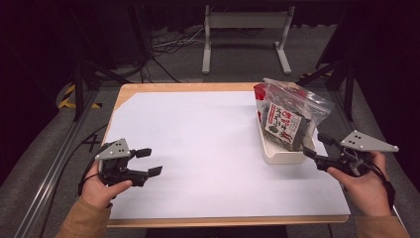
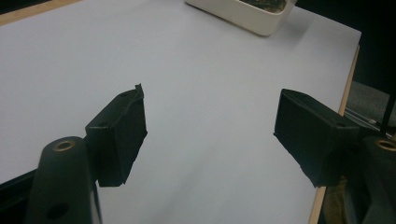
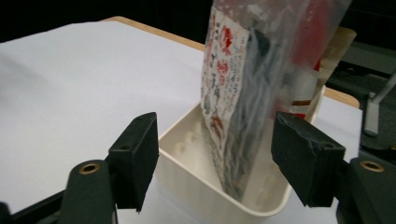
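A clear zip bag (image 1: 289,116) with printed snack packets inside stands upright in a cream bin (image 1: 282,154) at the table's right side. My right gripper (image 1: 315,145) is just right of the bin's near end, open, with nothing between its fingers. In the right gripper view the bag (image 3: 247,93) and the bin (image 3: 187,163) lie straight ahead, beyond the open jaws of the right gripper (image 3: 215,144). My left gripper (image 1: 152,161) hangs open over the front left of the white sheet. In the left gripper view that gripper (image 2: 210,126) is empty, with the bin (image 2: 243,16) far off.
A white sheet (image 1: 198,148) covers most of the wooden table (image 1: 148,88). The table's front edge (image 1: 228,220) is close to both hands. Behind the table a white metal frame (image 1: 245,34) stands on the floor, with cables (image 1: 163,47) and dark stand legs (image 1: 81,74) beside it.
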The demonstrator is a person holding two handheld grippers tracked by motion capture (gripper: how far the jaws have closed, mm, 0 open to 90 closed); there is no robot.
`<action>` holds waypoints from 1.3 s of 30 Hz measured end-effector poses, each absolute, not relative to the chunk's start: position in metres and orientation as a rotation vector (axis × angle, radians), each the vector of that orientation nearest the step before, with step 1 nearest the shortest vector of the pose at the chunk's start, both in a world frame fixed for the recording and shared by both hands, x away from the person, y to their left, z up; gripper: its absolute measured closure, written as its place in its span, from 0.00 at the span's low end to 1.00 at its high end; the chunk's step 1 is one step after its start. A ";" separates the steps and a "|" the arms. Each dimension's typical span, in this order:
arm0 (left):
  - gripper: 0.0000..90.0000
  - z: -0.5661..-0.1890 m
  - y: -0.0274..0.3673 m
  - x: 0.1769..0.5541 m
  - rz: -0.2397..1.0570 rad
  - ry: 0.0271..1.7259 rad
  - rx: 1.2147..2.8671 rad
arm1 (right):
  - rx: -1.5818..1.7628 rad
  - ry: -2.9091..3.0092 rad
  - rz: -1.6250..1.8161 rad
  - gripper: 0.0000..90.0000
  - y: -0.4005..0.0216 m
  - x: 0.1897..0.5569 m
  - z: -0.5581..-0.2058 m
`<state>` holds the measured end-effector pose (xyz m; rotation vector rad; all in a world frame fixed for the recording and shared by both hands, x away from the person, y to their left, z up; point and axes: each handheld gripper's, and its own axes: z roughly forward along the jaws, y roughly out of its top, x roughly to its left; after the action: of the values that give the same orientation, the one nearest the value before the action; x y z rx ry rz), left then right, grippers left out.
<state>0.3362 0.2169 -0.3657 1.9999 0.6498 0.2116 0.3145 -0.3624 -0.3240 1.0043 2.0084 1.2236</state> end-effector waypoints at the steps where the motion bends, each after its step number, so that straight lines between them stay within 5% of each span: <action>1: 0.28 -0.366 0.216 0.335 0.209 0.651 1.999 | 0.997 2.008 1.231 0.36 -0.362 0.312 -0.325; 39: 0.25 -0.389 0.218 0.340 0.153 0.631 1.976 | 0.807 2.219 1.383 0.34 -0.311 0.316 -0.389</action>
<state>0.3401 0.2185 -0.3886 1.9763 0.6312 0.1528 0.3156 -0.3105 -0.3893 0.8067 2.2192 1.3826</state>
